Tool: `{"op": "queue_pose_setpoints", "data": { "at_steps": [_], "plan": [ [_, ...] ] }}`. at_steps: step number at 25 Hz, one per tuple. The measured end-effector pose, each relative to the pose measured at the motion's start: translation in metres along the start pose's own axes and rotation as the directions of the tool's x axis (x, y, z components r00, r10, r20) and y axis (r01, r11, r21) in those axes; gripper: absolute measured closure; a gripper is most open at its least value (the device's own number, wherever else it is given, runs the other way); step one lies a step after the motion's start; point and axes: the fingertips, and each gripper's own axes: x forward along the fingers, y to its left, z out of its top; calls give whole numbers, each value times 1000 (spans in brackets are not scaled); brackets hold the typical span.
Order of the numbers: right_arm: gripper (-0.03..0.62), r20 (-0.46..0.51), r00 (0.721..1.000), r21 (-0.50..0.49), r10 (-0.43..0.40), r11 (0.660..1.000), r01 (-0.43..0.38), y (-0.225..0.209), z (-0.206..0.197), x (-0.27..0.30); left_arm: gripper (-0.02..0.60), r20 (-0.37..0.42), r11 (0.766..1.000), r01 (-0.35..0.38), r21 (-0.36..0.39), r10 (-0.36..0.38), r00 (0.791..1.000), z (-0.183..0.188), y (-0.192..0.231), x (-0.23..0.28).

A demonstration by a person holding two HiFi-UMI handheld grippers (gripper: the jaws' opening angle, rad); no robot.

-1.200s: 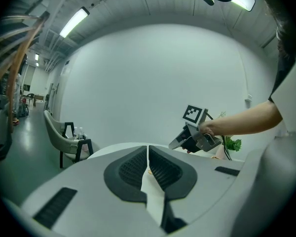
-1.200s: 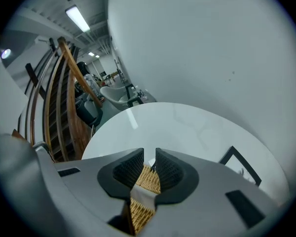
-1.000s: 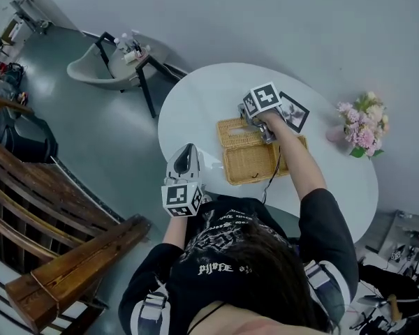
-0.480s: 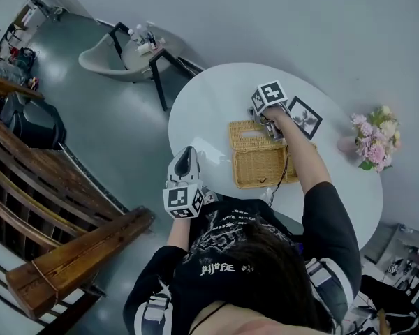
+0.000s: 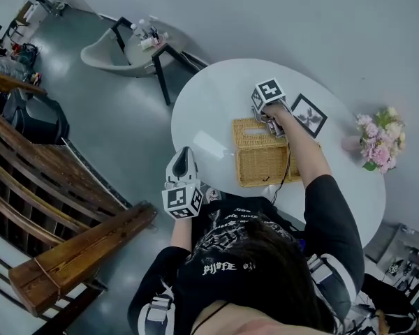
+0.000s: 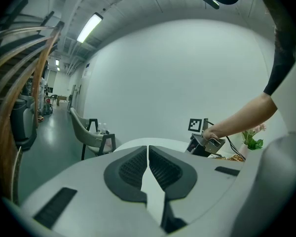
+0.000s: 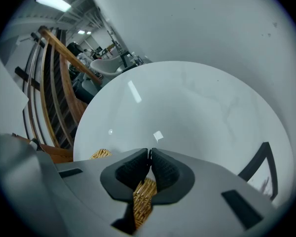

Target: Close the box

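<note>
Right gripper (image 7: 149,156): its jaws are pressing together on a strip of wicker, which I am judging to be the edge of the lid (image 7: 143,199).
Lid position: it is lying at the far side of the wicker box (image 5: 264,165). How far down it is sitting cannot be told.
Box location: it is sitting on the round white table (image 5: 216,103), toward the person's edge, with the right arm reaching over it.
Left gripper (image 6: 148,152): its 2 jaws are meeting with nothing between them. It is hovering off the table, well apart from the box.
Risk, slip: the pinch is taking only a thin wicker edge, so the lid may be slipping free and dropping.
Risk, shift: nothing is bracing the box, so pushing the lid may be sliding or tipping it on the smooth top.
Risk, snag: a black cable (image 5: 286,169) is hanging over the box and could be getting caught under the lid.
Risk, neighbours: the picture frame (image 5: 309,115) is standing just beside the right gripper, and a wide swing could be knocking it over.
Writing: the square markers are showing patterns only. White lettering on the black shirt (image 5: 223,265) is too distorted to read. No brand is showing on the box.
</note>
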Motion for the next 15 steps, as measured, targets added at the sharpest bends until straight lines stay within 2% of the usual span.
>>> {"op": "queue_pose_setpoints", "data": {
  "at_steps": [5,10,15],
  "plan": [
    [553,-2,999,-5,43,999,-43,5,3,4,552,4,1000,-23,-8,23,1000,-2,5,-5],
    [554,17,1000,-21,19,1000,-18,5,3,0,552,4,1000,-16,-4,16,1000,-5,3,-10],
    [555,86,996,-55,-4,998,9,7,11,-19,552,8,1000,22,3,-22,1000,-3,-11,-11]
  ]
}}
